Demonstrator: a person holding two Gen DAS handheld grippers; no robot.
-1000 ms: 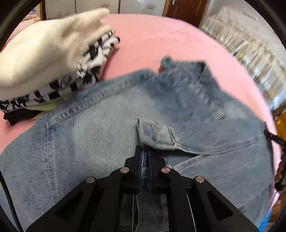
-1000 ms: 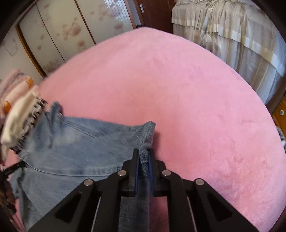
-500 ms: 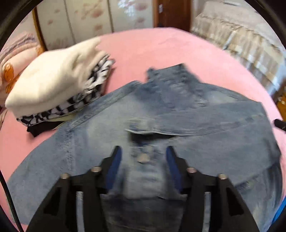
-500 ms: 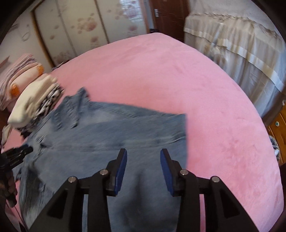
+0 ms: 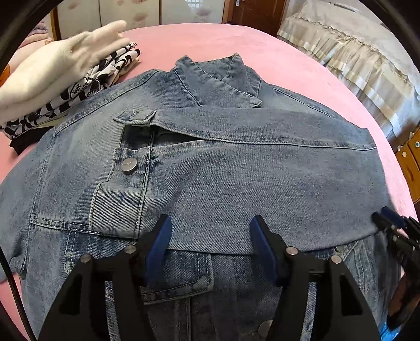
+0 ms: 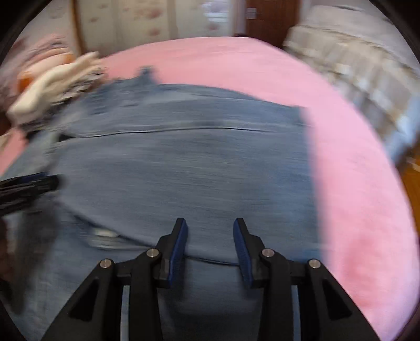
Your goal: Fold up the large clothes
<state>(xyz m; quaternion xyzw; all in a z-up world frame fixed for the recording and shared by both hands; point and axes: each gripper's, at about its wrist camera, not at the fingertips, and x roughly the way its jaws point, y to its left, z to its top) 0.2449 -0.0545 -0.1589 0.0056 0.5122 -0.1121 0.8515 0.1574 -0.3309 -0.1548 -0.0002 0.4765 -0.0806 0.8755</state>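
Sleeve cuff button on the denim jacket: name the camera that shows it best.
Left wrist view. The cuff button is sharp there, on the folded sleeve lying across the denim jacket. The right wrist view is motion-blurred: the jacket is a blue smear and no cuff button can be made out.

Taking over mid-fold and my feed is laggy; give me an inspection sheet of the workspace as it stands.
Surface: pink blanket on bed.
Job's things: denim jacket flat, both sleeves folded across its front.
Clutter: folded clothes stack at jacket's left shoulder.
Grippers: left gripper opening, nothing between pads; right gripper closing slightly, clamping nothing.
Cables: thin black cable, left edge.
Surroundings: wardrobe doors, brown door, frilled bed cover.
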